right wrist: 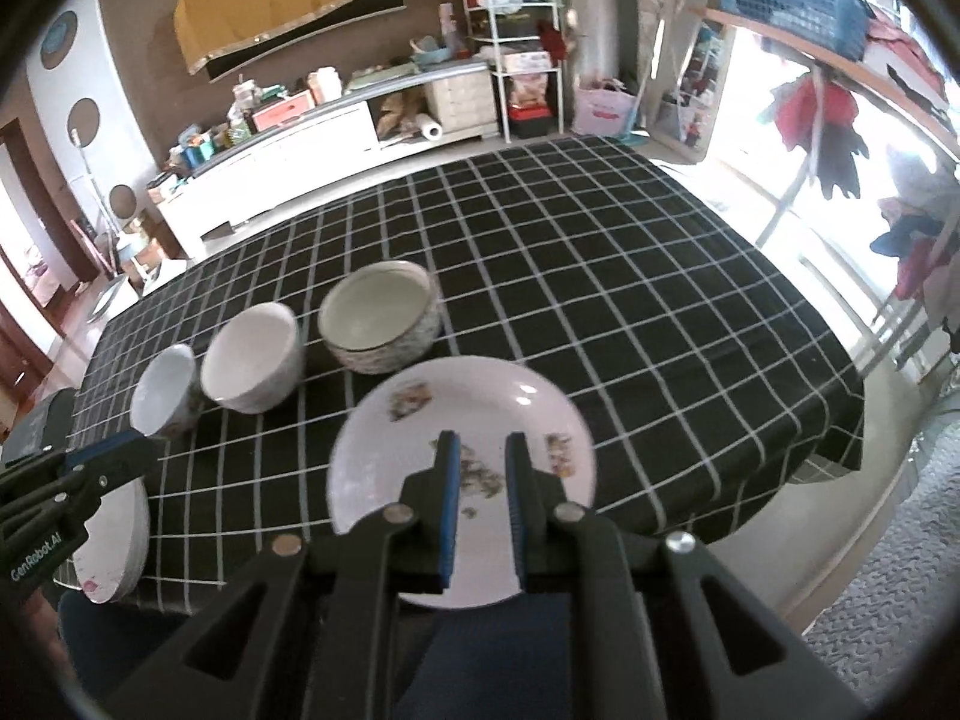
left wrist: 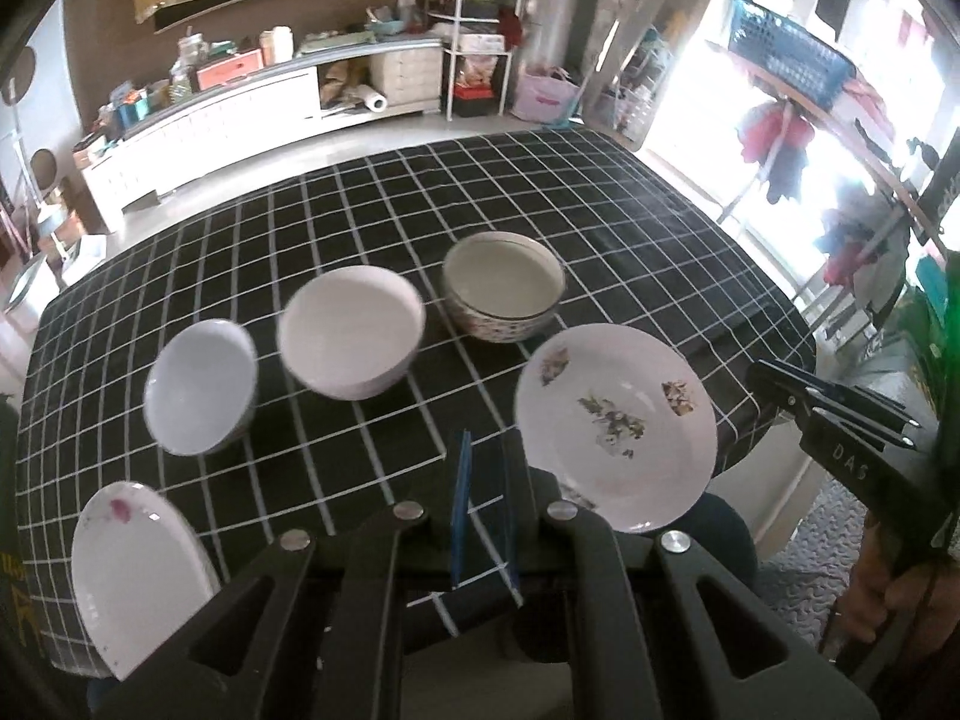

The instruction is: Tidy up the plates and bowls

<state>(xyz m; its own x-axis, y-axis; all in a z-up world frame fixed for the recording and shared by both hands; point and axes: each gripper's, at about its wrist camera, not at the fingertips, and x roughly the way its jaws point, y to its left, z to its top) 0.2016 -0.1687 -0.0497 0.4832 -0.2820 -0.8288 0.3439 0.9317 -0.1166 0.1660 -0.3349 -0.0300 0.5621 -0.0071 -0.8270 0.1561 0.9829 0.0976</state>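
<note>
Plates and bowls sit spread over the black tablecloth with white grid lines, nothing stacked yet by my reading. From the left wrist view, the left gripper has its blue-padded jaws drawn close together with nothing between them, hovering above the near cloth; the white round plate with flower prints lies just ahead and to its right, near the table's right edge, while the white plate with a pink mark overhangs the near-left edge. Beyond stand three bowls in a row: a small pale-blue bowl, a plain white bowl and a patterned bowl with a dark rim. The far half of the cloth is bare, leaving room to work. From the right wrist view, the right gripper holds its jaws narrowly apart, gripping nothing, poised directly above the flowered plate, whose near rim reaches the table's front edge. That gripper looks the nearer one to this plate; being round, it has no long axis, so the near rim seems the easiest place to pinch.
</note>
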